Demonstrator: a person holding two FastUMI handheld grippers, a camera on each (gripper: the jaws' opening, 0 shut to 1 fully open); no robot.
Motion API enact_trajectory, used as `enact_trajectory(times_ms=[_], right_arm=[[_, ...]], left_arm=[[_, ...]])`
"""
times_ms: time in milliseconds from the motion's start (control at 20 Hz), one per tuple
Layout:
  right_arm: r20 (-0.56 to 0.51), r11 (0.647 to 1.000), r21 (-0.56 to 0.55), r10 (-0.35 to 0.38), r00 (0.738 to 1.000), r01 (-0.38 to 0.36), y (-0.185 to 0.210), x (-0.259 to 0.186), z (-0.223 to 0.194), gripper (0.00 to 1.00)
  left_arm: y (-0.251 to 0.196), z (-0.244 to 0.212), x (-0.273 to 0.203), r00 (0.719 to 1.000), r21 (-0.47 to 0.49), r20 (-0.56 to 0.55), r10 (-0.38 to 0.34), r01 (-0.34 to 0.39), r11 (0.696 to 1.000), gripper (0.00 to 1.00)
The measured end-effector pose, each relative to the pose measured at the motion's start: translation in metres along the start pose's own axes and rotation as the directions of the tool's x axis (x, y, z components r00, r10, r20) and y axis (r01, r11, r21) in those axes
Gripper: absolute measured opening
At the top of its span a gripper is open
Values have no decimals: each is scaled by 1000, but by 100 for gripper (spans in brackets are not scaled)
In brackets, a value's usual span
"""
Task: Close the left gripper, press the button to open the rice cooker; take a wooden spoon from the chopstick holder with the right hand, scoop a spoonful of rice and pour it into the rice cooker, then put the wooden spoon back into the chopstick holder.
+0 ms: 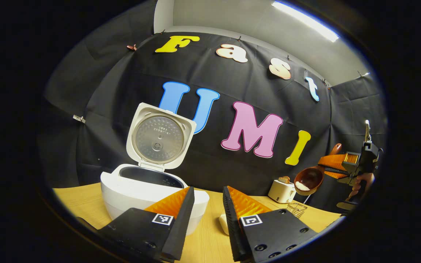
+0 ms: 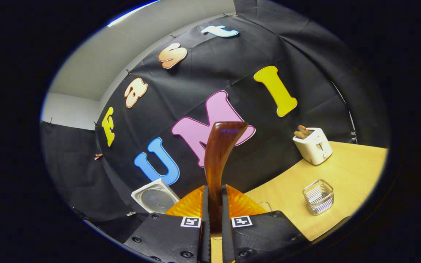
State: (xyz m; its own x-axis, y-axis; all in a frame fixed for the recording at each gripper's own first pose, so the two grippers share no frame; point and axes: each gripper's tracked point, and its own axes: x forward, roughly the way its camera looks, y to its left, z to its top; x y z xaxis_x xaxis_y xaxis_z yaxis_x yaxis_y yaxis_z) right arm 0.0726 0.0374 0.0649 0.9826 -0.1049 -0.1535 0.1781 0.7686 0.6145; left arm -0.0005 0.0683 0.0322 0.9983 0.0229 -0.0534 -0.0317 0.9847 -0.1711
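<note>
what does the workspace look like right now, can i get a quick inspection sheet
Surface: wooden table, bare between items.
Job's things: rice cooker with lid raised; wooden spoon in the air holding rice; wire chopstick holder stands empty.
Clutter: toaster with toast; small pale object by the cooker, unclear what.
Grippers: left gripper open, holding nothing; right gripper shut on the spoon handle.
Cables: thin dark line behind the toaster, unclear if a cable.
Surroundings: black cloth wall, ceiling light.
</note>
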Motion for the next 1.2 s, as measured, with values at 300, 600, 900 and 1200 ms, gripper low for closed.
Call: enact_trajectory(times_ms=[300, 600, 900, 1200], right_arm=[[-18, 999, 28, 18, 1000, -17, 50, -3, -27, 16], [-61, 996, 42, 84, 995, -82, 112, 21, -75, 16], [-142, 986, 104, 148, 979, -134, 154, 81, -132, 16], [-206, 977, 129, 194, 959, -170, 178, 160, -179, 15]], left_arm=[[26, 7, -4, 1000, -26, -6, 26, -26, 999, 52], [68, 24, -18, 997, -41, 14, 75, -74, 996, 52], [107, 35, -35, 990, -15, 24, 136, -135, 991, 52], [125, 36, -35, 986, -30, 28, 162, -161, 987, 52]])
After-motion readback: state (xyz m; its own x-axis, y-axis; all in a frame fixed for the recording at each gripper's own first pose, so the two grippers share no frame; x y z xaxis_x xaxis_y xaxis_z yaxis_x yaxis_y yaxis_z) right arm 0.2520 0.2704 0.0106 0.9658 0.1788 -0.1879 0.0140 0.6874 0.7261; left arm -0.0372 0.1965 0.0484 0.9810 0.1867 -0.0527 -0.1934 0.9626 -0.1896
